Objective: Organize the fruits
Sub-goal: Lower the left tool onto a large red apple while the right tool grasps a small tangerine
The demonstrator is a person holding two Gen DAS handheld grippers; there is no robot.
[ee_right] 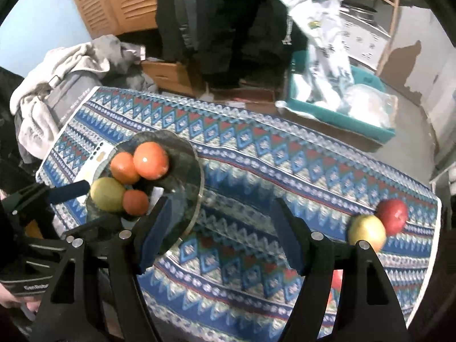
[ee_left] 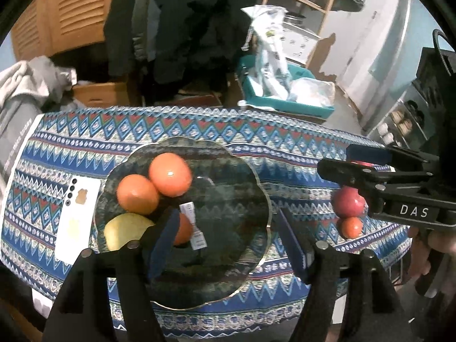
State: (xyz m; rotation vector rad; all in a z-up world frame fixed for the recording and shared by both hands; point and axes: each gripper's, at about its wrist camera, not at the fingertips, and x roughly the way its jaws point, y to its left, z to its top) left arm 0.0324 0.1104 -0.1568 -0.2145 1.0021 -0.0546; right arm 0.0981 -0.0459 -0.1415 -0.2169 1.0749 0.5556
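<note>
Both our grippers, left (ee_left: pixel 225 245) and right (ee_right: pixel 225 236), hang released, empty: four fruits fill the glass plate (ee_left: pixel 228 171); red apple (ee_right: pixel 394 216) and yellow apple (ee_right: pixel 367 232) wait.

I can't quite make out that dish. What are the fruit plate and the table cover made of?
The plate looks like clear, tinted glass with a glossy finish: the cloth's pattern shows through it, and its scalloped rim catches the light. The table cover appears to be printed or woven fabric, matte, with a zigzag and diamond pattern; it drapes softly over the table edge.

"DAS" on the right gripper (ee_left: pixel 367 168)
</note>
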